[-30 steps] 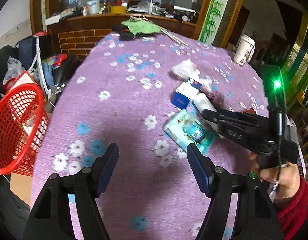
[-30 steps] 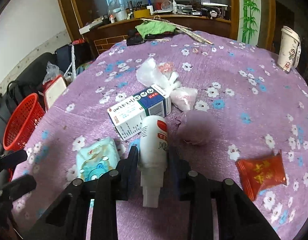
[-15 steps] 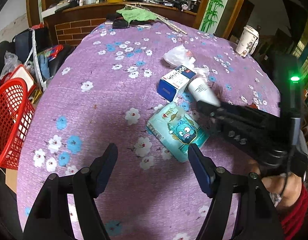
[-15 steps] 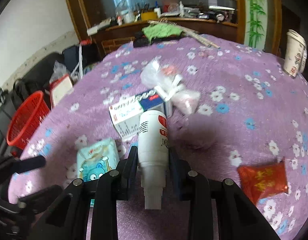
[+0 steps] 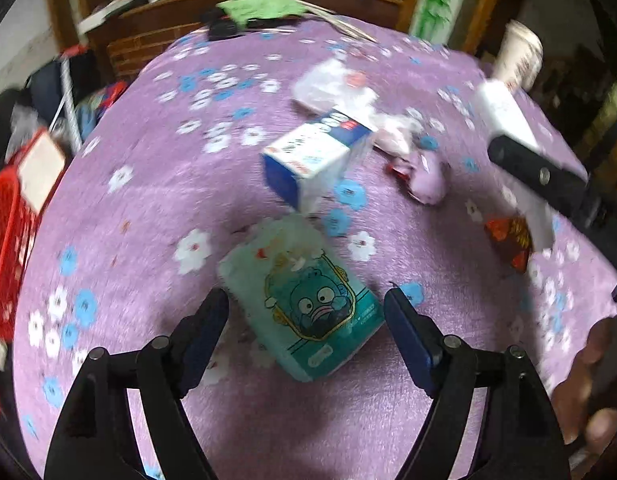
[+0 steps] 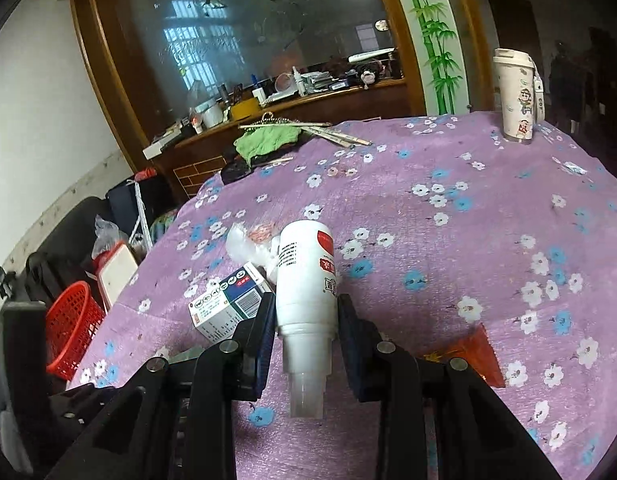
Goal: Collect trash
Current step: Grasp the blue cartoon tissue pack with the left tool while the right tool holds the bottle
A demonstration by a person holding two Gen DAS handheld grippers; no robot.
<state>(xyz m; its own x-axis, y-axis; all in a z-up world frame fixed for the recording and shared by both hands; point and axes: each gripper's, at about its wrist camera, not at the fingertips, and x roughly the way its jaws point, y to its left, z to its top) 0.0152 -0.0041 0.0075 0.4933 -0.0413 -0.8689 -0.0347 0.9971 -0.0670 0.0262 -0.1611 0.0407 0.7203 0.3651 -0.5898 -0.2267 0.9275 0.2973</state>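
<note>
A red plastic mesh basket (image 6: pixel 70 326) sits off the table's left edge, below the purple, fuzzy cloth with white and blue flowers (image 5: pixel 148 184) that drapes the round table. One soft teal tissue pack with a cartoon face (image 5: pixel 304 300) lies flat on the cloth, and the left gripper (image 5: pixel 306 312) hovers over it with its two blue-padded fingers spread wide — one at each side of the pack, apart from it. Beyond lies one blue-and-white cardboard box (image 5: pixel 312 160), then a crumpled clear plastic bag (image 5: pixel 336 88) just behind it. The right gripper (image 6: pixel 306 320) is tilted upward and clamped on a smooth white plastic bottle with a red label (image 6: pixel 306 280), lifted clear of the cloth, neck toward the camera. One glossy red snack wrapper (image 6: pixel 468 354) lies flat farther right, and one tall cream paper cup (image 6: pixel 518 96) stands upright at the far right edge.
</note>
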